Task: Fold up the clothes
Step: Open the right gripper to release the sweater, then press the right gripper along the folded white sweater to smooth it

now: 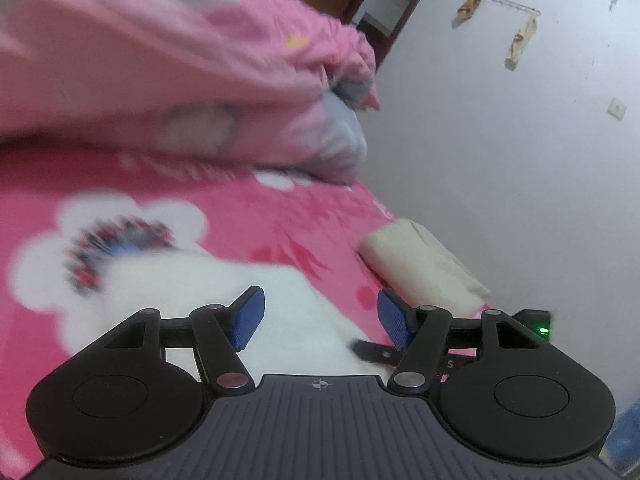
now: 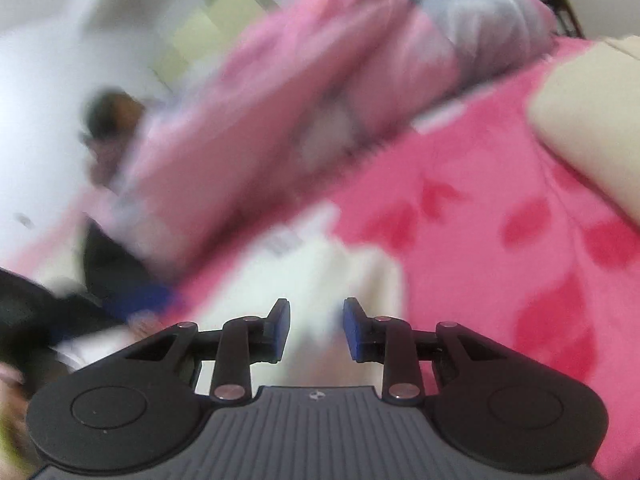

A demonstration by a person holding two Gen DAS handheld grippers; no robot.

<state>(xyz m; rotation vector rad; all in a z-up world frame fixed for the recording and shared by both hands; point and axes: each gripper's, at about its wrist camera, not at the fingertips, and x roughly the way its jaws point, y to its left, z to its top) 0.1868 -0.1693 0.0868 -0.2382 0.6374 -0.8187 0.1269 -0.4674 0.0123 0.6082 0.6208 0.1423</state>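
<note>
The left gripper (image 1: 320, 320) hangs above the bed with its blue pads wide apart and nothing between them; it is released. Under it lies a white soft garment (image 1: 224, 300) on the bright pink fleece blanket with white flower prints (image 1: 256, 216), at the near side of the bed. The right gripper (image 2: 316, 330) has its pads closer together, and the same white cloth (image 2: 320, 276) shows in the gap. This view is very blurred, so I cannot tell whether the pads press on the fabric or only stand over it.

At the far side a large pale pink quilt with grey-blue patches (image 1: 160, 64) is piled up. To the right, near the white wall (image 1: 500, 140), a cream folded cloth (image 1: 420, 264) rests on the edge of the bed.

My judgement is that the fold is not finished, because the white garment looks loose and uneven. The risk from here is that the right pads catch only a thin edge, so the cloth slips out when it is lifted. Another risk is that the pads pinch the pink blanket together with the garment, because both are soft and lie in contact, and then the blanket is dragged and the fold is spoiled.
</note>
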